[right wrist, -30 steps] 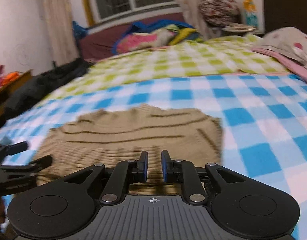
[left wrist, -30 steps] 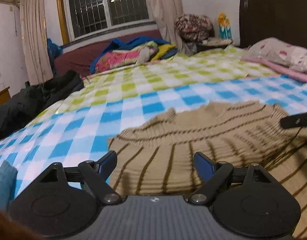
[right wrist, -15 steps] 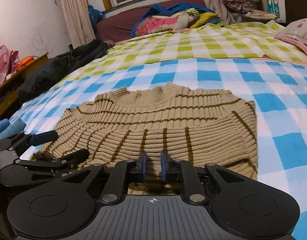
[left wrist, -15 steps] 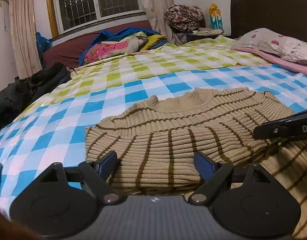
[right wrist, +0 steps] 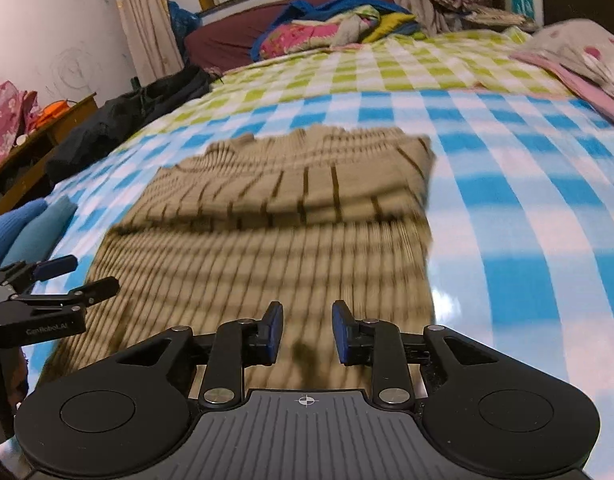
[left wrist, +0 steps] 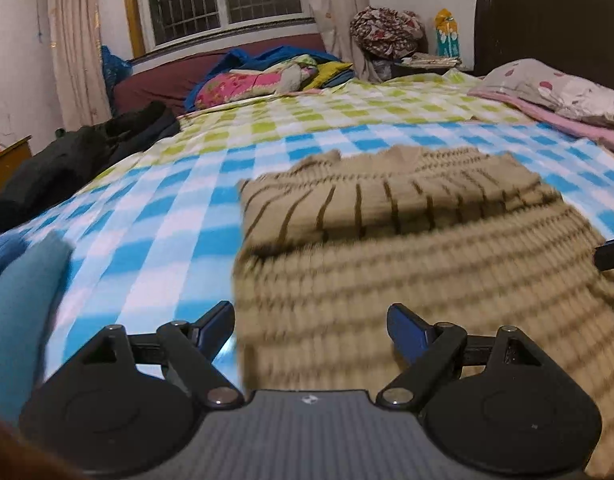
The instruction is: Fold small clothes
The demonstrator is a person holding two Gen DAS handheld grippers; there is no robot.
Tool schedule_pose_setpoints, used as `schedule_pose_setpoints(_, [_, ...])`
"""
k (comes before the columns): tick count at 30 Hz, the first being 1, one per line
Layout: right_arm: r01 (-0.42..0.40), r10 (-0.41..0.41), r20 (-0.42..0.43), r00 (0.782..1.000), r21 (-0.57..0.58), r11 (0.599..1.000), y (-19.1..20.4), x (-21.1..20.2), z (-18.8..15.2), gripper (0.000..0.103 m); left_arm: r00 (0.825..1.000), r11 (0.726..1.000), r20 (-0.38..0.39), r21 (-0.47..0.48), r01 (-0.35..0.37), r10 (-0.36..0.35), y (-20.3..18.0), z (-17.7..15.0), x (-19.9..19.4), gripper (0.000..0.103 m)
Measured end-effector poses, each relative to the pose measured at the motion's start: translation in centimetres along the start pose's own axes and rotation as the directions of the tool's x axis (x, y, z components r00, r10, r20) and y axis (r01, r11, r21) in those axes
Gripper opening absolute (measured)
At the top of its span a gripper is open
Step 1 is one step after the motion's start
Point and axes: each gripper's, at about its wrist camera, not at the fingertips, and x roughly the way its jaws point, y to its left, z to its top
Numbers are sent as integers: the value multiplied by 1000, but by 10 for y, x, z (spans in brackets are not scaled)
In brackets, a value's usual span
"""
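A tan ribbed sweater (left wrist: pixel 407 248) with dark brown stripes lies flat on the blue-and-white checked blanket (left wrist: pixel 167 216) that covers the near part of the bed, its neckline pointing toward the far side and its upper part doubled over as a folded band across the body. The left gripper (left wrist: pixel 310 322) hangs low over the sweater's near left edge with its blue-padded fingers (left wrist: pixel 407 330) spread wide and nothing between them; the left pad sits over the blanket, the right over the knit. The right gripper (right wrist: pixel 307 332) hovers above the sweater's lower right part, and its jaws have just been opening, now standing at a moderate gap with only the fabric below showing through and no cloth pinched. In the right wrist view the left gripper appears at the left edge (right wrist: pixel 63 280), just beside the sweater's left border. Folded blue cloths (right wrist: pixel 31 228) rest on the blanket to the left of the sweater. Farther off, a green checked sheet (left wrist: pixel 347 108) covers the bed, with a dark jacket (left wrist: pixel 75 156) at its left side, a heap of colourful bedding (left wrist: pixel 267 76) under the window and a pale spotted pillow (left wrist: pixel 555 88) to the right.
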Motion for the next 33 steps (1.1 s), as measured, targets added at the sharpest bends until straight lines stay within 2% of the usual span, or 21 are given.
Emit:
schedule_pose_setpoints(6, [69, -69, -10, 998, 34, 997, -1, -38, -47, 31, 999, 998, -34, -45, -37, 35, 7, -40, -37, 89])
schedule_pose_setpoints(10, [103, -101, -36, 994, 38, 994, -4, -48, -67, 32, 996, 995, -82, -100, -29, 21, 15, -59, -46, 89])
schedule_pose_setpoints(18, [145, -144, -24, 989, 56, 988, -8, -71, -83, 32, 996, 990, -86, -141, 18, -30, 9, -71, -63, 86])
schedule_pose_setpoints(21, [168, -164, -47, 985, 81, 983, -15, -75, -89, 35, 995, 990, -89, -142, 21, -34, 7, -73, -68, 84])
schedule_pose_setpoints(27, [118, -110, -72, 991, 119, 986, -19, -81, -99, 35, 993, 991, -104, -129, 32, -46, 4, -76, -73, 82])
schedule_pose_setpoints(31, [62, -51, -83, 995, 145, 988, -18, -80, -100, 35, 991, 987, -118, -156, 47, -65, 8, -76, -74, 76])
schedule_pose_setpoints(33, [56, -44, -82, 996, 159, 986, -19, -80, -101, 35, 991, 985, -122, -166, 42, -62, 9, -75, -75, 68])
